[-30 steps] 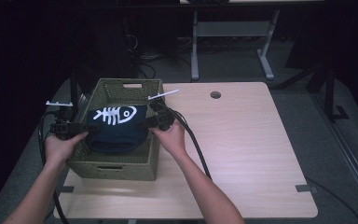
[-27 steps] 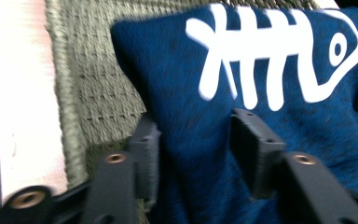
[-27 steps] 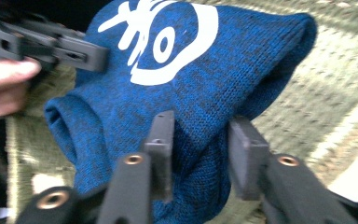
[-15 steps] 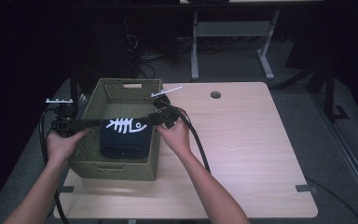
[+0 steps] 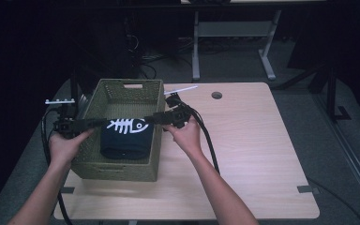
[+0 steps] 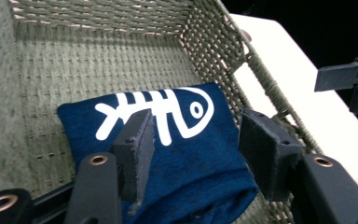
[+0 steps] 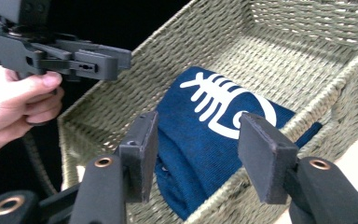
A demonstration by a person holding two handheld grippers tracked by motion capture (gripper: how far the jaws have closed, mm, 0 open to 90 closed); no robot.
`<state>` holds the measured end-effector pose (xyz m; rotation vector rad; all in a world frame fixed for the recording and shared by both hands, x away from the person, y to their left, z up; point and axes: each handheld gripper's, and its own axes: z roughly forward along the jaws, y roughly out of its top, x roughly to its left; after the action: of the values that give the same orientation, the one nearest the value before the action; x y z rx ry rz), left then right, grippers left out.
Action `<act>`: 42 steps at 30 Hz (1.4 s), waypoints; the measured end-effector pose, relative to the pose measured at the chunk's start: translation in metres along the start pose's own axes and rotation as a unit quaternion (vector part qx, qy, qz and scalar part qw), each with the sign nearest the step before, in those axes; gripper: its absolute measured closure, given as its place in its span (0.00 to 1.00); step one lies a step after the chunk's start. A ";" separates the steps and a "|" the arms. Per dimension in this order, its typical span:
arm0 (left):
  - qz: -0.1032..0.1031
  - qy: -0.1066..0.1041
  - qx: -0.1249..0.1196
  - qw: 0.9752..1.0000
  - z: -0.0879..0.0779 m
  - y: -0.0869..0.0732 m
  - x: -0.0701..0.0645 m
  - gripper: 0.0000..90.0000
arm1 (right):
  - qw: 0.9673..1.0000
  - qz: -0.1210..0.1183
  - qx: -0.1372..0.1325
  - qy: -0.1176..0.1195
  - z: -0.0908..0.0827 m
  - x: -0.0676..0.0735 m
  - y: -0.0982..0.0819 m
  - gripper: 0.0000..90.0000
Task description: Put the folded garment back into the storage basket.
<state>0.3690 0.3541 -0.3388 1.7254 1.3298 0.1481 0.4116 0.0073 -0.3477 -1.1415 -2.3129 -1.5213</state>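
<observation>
Dark surroundings frame a pale wooden worktop, where a folded navy cloth with a white fishbone print lies inside the olive woven basket near the worktop's left edge. Both the left gripper and the right gripper hover just above the cloth from opposite sides. Their jaws have just been opening and stand released, nothing clamped between them.

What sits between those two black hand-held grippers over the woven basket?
In the high view, the folded navy cloth with a white fishbone print lies in the green woven basket, below the gap.
</observation>
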 end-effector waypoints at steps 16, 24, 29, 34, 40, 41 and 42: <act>0.010 -0.025 -0.010 1.000 0.008 0.001 -0.029 0.41 | 0.999 0.011 -0.031 0.029 -0.040 -0.018 -0.010 0.41; 0.015 -0.023 -0.011 1.000 0.014 0.003 -0.044 0.35 | 0.999 0.010 -0.037 0.030 -0.057 -0.027 -0.017 0.38; 0.018 -0.029 -0.010 0.999 0.019 0.004 -0.053 0.35 | 0.999 0.010 -0.041 0.031 -0.068 -0.032 -0.021 0.38; 0.019 -0.029 -0.010 0.999 0.023 0.005 -0.062 0.33 | 0.998 0.018 -0.045 0.031 -0.080 -0.038 -0.024 0.37; 0.022 -0.034 -0.013 0.999 0.029 0.007 -0.073 0.32 | 0.998 0.015 -0.053 0.028 -0.093 -0.046 -0.028 0.37; 0.024 -0.034 -0.012 0.999 0.030 0.006 -0.075 0.32 | 0.998 0.016 -0.053 0.027 -0.096 -0.047 -0.029 0.37; 0.026 -0.034 -0.010 0.999 0.031 0.006 -0.077 0.31 | 0.998 0.013 -0.055 0.026 -0.097 -0.048 -0.030 0.37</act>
<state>0.3603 0.2738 -0.3203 1.7341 1.2302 0.1303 0.3990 -0.1048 -0.3471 -1.1385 -2.1975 -1.6662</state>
